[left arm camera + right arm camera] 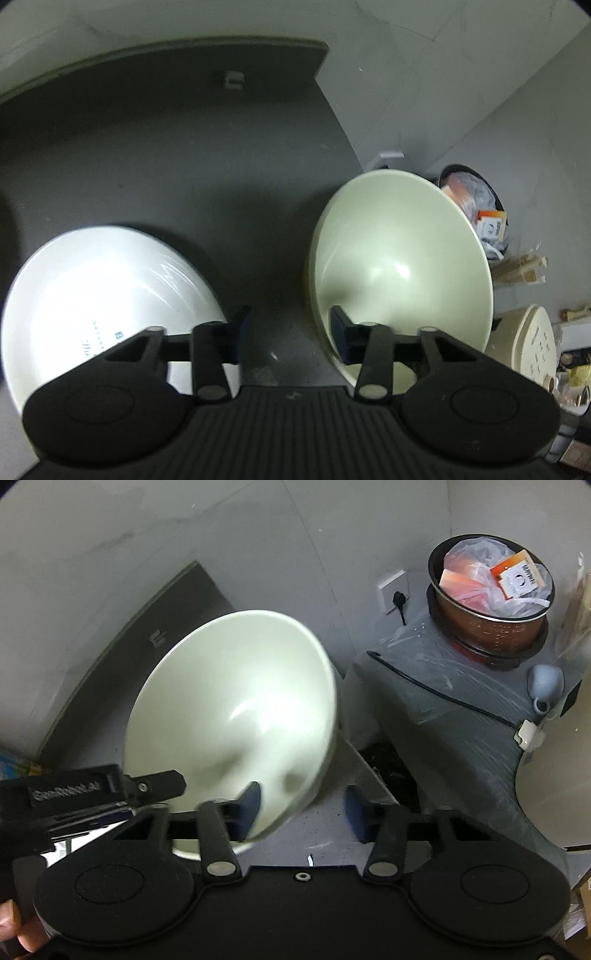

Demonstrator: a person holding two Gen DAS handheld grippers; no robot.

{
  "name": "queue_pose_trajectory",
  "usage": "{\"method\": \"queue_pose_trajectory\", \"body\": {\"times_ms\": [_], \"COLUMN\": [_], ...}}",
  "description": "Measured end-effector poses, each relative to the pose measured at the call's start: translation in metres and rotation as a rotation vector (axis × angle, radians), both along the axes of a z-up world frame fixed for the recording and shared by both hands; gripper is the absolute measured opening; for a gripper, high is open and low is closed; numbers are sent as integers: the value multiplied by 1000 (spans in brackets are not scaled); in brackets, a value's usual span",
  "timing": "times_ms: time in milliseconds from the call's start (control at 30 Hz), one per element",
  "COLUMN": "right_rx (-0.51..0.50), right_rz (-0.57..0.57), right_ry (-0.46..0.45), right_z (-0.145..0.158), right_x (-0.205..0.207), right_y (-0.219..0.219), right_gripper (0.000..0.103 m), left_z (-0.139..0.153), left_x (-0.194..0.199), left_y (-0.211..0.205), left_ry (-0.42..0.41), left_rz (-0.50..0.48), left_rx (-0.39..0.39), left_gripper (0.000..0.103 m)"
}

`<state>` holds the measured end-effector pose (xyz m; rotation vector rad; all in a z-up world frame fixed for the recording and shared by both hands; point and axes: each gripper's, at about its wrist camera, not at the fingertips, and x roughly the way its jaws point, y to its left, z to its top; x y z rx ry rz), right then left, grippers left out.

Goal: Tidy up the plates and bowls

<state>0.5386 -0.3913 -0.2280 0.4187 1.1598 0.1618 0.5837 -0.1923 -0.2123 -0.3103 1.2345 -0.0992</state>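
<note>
Here, left gripper (290,332) spread, tilted bowl (399,258) alongside

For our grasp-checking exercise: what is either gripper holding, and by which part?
Cannot tell: rim of the tilted pale green ceramic bowl lies within the left gripper and right gripper, both open, unclamped.

pale green bowl (236,716) tilted, blurred, seemingly touching the right gripper's (303,812) left finger; fingers spread

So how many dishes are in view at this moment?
2. A pale green bowl, tilted, right of centre in the left wrist view, with the right tongs open around its rim. A white plate lies flat at lower left. Others may be hidden.
</note>
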Motion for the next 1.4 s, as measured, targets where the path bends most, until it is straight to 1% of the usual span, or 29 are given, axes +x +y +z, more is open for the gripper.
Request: {"method": "queue_pose_trajectory", "body": {"times_ms": [33,100,167,300,533,733,867,933,1133,1233,1400], "right_rx": [-4,-24,-26,-26,-35,-49,-51,-54,-64,-69,-72], "right_rz": [8,12,6,-13,-33,-43,-49,-52,-64,-69,-75], "right_ry": [1,-3,-6,-39,-67,-94,-108,-119,-145,-154,-161], "right_z": [0,1,3,14,36,55,65,70,85,91,99], "right_x": [1,2,0,-11,-26,-45,-57,-63,-84,-95,-114], "right_y": [2,5,4,2,8,16,20,22,28,32,38], "right_gripper": [25,24,23,23,23,23,23,23,23,23,23], "left_z": [-1,1,4,13,35,53,64,69,80,89,94], "left_x": [0,0,-1,-8,-20,-38,-50,-55,-72,-88,-105], "left_y": [-1,-5,-8,-5,-2,8,14,18,28,33,44], "left_ry": [0,-4,-11,-32,-75,-81,-110,-122,-139,-150,-158], "left_rz": [-6,-23,-32,-40,-61,-69,-80,-84,-92,-97,-98], "left_rx": [-22,-43,-24,-50,-43,-49,-44,-55,-76,-80,-90], "left_gripper": [25,15,14,14,14,14,14,15,15,15,15]}}
